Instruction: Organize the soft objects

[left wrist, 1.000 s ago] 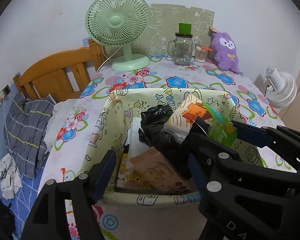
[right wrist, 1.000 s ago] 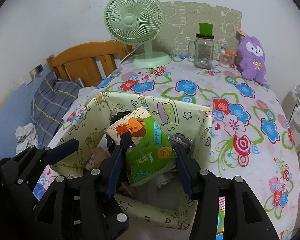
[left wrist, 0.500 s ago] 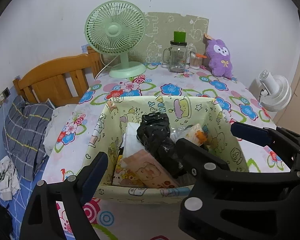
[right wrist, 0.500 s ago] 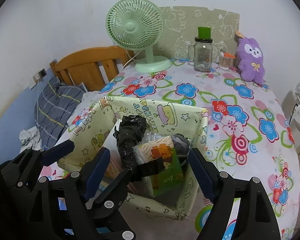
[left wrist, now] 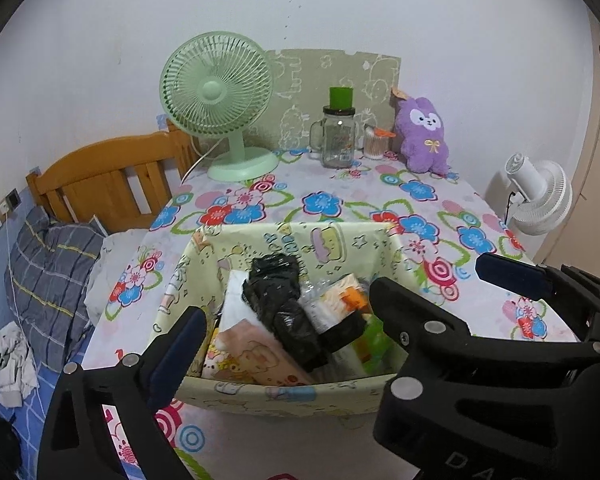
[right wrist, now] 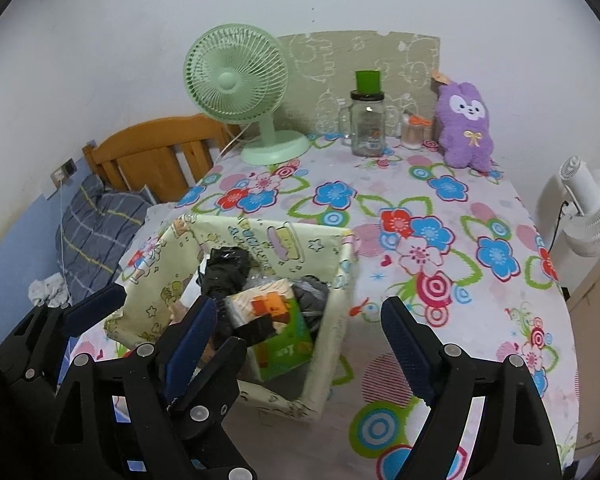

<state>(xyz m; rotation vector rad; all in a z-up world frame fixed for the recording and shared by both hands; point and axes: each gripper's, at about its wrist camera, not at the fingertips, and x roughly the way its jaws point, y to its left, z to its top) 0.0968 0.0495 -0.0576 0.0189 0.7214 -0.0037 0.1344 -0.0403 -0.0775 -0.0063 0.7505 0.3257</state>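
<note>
Where the table (right wrist: 440, 216) wears a flowered cloth, a pale yellow fabric bin (right wrist: 336, 280) sits at its near left, packed with a green-and-orange packet (right wrist: 284, 320), a crumpled black bag (left wrist: 278, 292) and a pink pack (left wrist: 252, 354). Both the left gripper (left wrist: 280, 320) and right gripper (right wrist: 296, 320) hover before it, fingers spread wide and empty. At the far edge stand a green fan (left wrist: 220, 100), a glass jar (left wrist: 338, 136) and a purple plush (right wrist: 466, 126). A wooden headboard (left wrist: 100, 184) lies left.
</note>
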